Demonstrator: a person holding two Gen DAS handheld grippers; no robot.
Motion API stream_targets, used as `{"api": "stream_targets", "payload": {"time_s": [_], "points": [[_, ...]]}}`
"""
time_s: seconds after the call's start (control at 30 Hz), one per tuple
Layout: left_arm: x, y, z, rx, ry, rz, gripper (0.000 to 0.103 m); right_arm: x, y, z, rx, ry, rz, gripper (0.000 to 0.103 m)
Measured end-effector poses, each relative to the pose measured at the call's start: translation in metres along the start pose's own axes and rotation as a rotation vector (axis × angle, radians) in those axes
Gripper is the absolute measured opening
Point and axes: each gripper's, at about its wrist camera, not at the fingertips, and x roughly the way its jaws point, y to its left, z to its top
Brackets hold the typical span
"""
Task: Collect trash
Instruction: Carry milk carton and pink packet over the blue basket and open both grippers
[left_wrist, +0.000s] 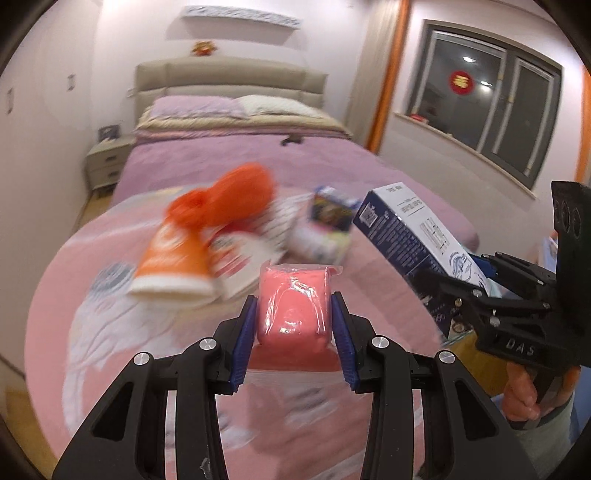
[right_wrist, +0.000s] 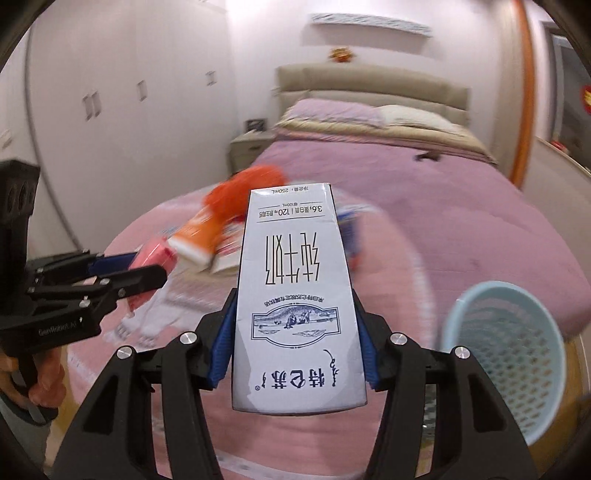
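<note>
A pink plastic-wrapped packet (left_wrist: 293, 295) is held above the pink blanket (left_wrist: 110, 332), with my left gripper (left_wrist: 294, 314) shut on it. From the right wrist view the same packet (right_wrist: 149, 256) shows in the left gripper (right_wrist: 147, 267) at the left. My right gripper (right_wrist: 294, 299) is shut on a white and blue milk carton (right_wrist: 295, 295), raised off the bed. In the left wrist view the carton (left_wrist: 410, 232) tilts up at the right. More trash lies on the blanket: an orange bag (left_wrist: 225, 199), an orange-white packet (left_wrist: 170, 262) and a small colourful box (left_wrist: 328, 210).
A light blue mesh basket (right_wrist: 506, 354) stands at the bed's foot on the right. The purple bed (left_wrist: 258, 162) stretches away to the headboard, with a small dark object (left_wrist: 291, 140) on it. A nightstand (left_wrist: 107, 162) is at the left, a window (left_wrist: 491, 107) at the right.
</note>
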Motion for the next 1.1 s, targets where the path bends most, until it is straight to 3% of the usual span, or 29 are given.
{"api": "stream_targets", "payload": {"time_s": [0.33,0.47,0.6,0.77,1.0,1.03,1.07,1.1], "points": [[0.062,-0.102,0.046,0.143,0.027,-0.186,0.038,-0.027,-0.108,0.001,0.174,-0.046,-0.189,0.052],[0.090,-0.149,0.056,0.225,0.028,-0.163,0.038,-0.035,-0.145,-0.005,0.243,-0.046,-0.266,0.052],[0.114,-0.188,0.059,0.276,0.037,-0.201,0.038,-0.040,-0.186,-0.017,0.335,-0.031,-0.331,0.052],[0.149,-0.213,0.060,0.288,0.082,-0.252,0.038,-0.038,-0.230,-0.037,0.449,0.005,-0.393,0.052],[0.193,-0.223,0.056,0.252,0.148,-0.295,0.039,-0.020,-0.261,-0.058,0.545,0.076,-0.428,0.052],[0.197,-0.224,0.055,0.246,0.148,-0.306,0.046,-0.019,-0.265,-0.060,0.554,0.084,-0.433,0.053],[0.198,-0.223,0.054,0.240,0.146,-0.311,0.062,-0.016,-0.270,-0.062,0.566,0.093,-0.442,0.054],[0.197,-0.221,0.052,0.233,0.137,-0.307,0.069,-0.013,-0.273,-0.065,0.578,0.109,-0.451,0.060]]}}
